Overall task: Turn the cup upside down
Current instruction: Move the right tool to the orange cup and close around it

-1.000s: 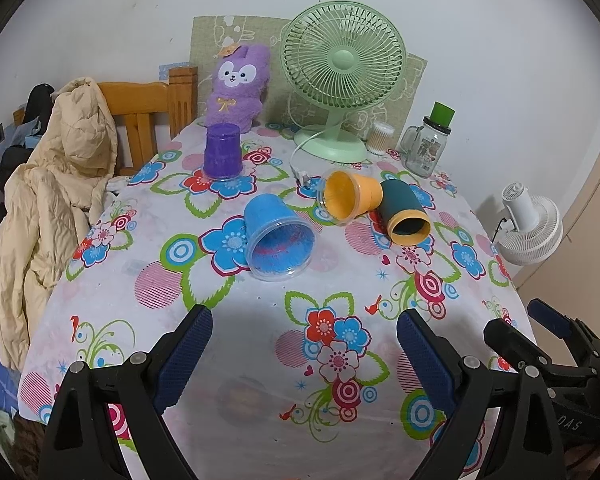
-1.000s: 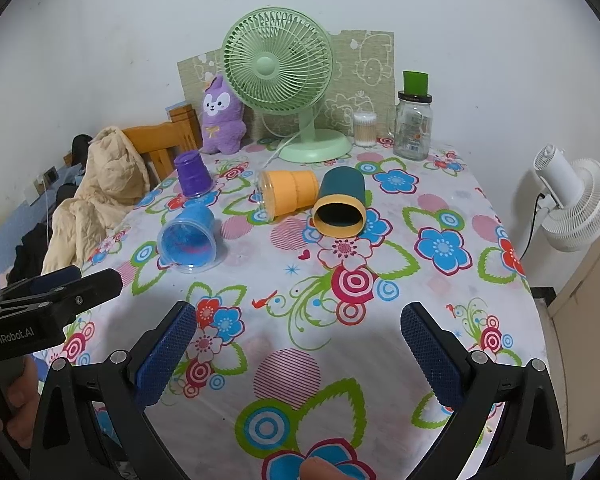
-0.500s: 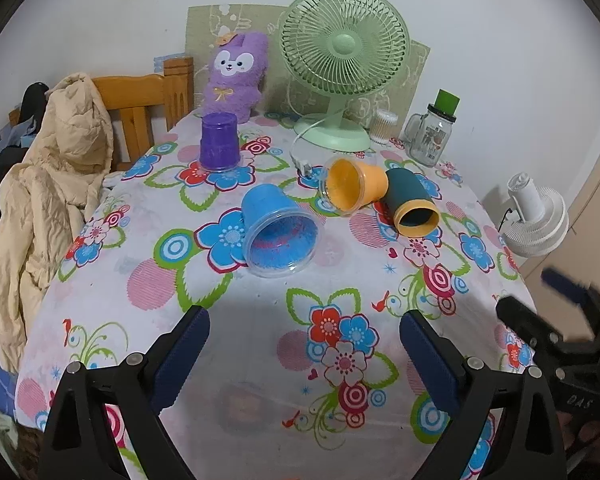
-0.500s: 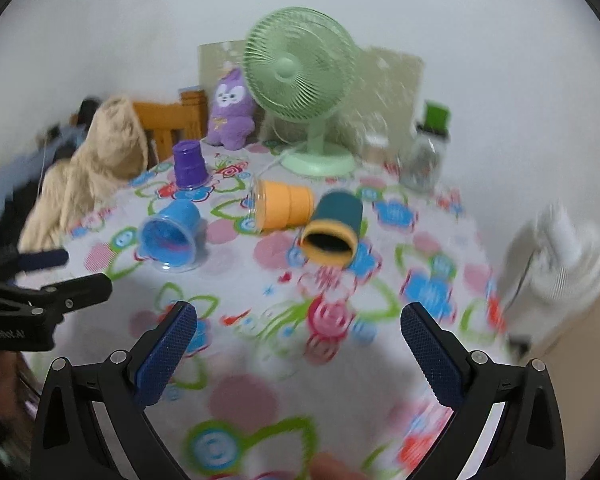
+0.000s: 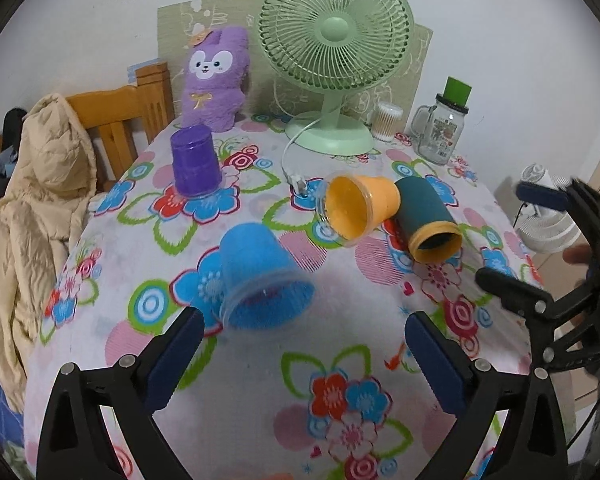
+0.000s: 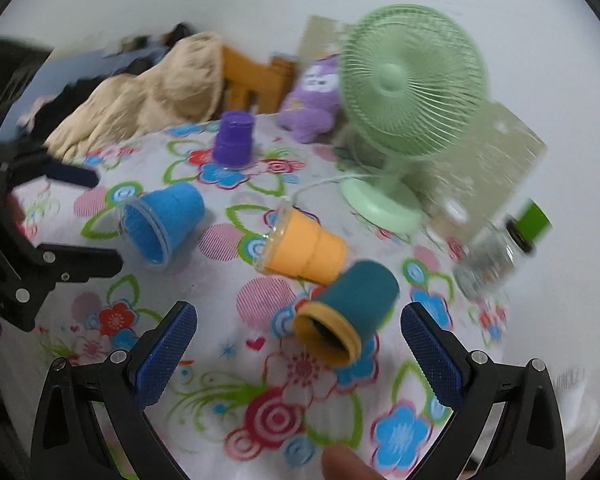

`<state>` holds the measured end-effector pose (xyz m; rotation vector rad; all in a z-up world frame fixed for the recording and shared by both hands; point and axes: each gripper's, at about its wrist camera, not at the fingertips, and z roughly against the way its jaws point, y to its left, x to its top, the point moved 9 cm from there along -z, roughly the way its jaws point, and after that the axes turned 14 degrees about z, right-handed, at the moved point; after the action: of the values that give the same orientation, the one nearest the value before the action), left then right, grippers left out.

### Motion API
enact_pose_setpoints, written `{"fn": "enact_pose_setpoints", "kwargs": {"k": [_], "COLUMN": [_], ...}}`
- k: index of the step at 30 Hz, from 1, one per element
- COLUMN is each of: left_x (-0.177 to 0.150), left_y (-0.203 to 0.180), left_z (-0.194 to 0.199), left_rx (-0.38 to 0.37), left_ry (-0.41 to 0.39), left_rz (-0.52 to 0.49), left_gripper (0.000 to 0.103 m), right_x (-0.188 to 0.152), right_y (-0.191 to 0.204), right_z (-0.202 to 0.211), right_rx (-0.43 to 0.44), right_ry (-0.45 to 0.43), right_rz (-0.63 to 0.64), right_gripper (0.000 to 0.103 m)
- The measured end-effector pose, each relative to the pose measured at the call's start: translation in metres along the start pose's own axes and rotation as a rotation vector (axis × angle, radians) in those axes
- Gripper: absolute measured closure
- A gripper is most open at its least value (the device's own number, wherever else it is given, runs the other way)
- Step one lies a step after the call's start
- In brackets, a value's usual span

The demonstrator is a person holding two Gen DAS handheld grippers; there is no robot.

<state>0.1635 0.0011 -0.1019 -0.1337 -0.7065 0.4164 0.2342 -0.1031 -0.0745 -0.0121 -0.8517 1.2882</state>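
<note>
A blue cup (image 5: 260, 280) lies on its side on the flowered tablecloth (image 5: 352, 420), mouth toward me, just beyond my open, empty left gripper (image 5: 300, 344). An orange cup (image 5: 360, 210) and a dark teal cup (image 5: 428, 220) lie on their sides to the right. A purple cup (image 5: 196, 166) stands upside down at the back left. My right gripper (image 6: 300, 344) is open and empty, close in front of the teal cup (image 6: 352, 312). The orange cup (image 6: 304, 248), blue cup (image 6: 164, 224) and purple cup (image 6: 236, 142) lie beyond it.
A green desk fan (image 5: 332, 52), a purple plush (image 5: 216, 76), a glass jar with a green lid (image 5: 440, 128) and a small container (image 5: 388, 120) stand at the back. A wooden chair with a beige jacket (image 5: 32, 208) is at the left. A white fan (image 5: 548, 220) stands off the right edge.
Both grippers have moved forward over the table: the left toward the blue cup, the right swinging left toward the teal cup. The cups have not moved.
</note>
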Motion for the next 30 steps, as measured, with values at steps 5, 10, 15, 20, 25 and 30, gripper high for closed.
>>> {"fn": "enact_pose_setpoints", "kwargs": {"k": [5, 10, 15, 20, 25, 30], "left_x": [0.014, 0.022, 0.032, 0.041, 0.043, 0.043], "left_y": [-0.002, -0.008, -0.012, -0.021, -0.024, -0.022], "left_z": [-0.021, -0.038, -0.054, -0.071, -0.082, -0.088], "left_rx": [0.026, 0.055, 0.063, 0.052, 0.064, 0.059], "left_ry": [0.015, 0.042, 0.054, 0.084, 0.1, 0.113], "left_rz": [-0.008, -0.024, -0.028, -0.023, -0.053, -0.042], "left_gripper": [0.0, 0.0, 0.0, 0.0, 0.0, 0.0], "right_x": [0.011, 0.012, 0.011, 0.019, 0.008, 0.009], "right_y": [-0.007, 0.0, 0.0, -0.015, -0.009, -0.007], "right_z": [-0.026, -0.05, -0.072, -0.097, -0.119, -0.137], "right_rx": [0.135, 0.279, 0.379, 0.437, 0.508, 0.514], "right_ry": [-0.005, 0.035, 0.088, 0.095, 0.169, 0.198], "right_rz": [0.097, 0.331, 0.517, 0.549, 0.69, 0.76], "right_gripper": [0.0, 0.0, 0.0, 0.009, 0.022, 0.022]}}
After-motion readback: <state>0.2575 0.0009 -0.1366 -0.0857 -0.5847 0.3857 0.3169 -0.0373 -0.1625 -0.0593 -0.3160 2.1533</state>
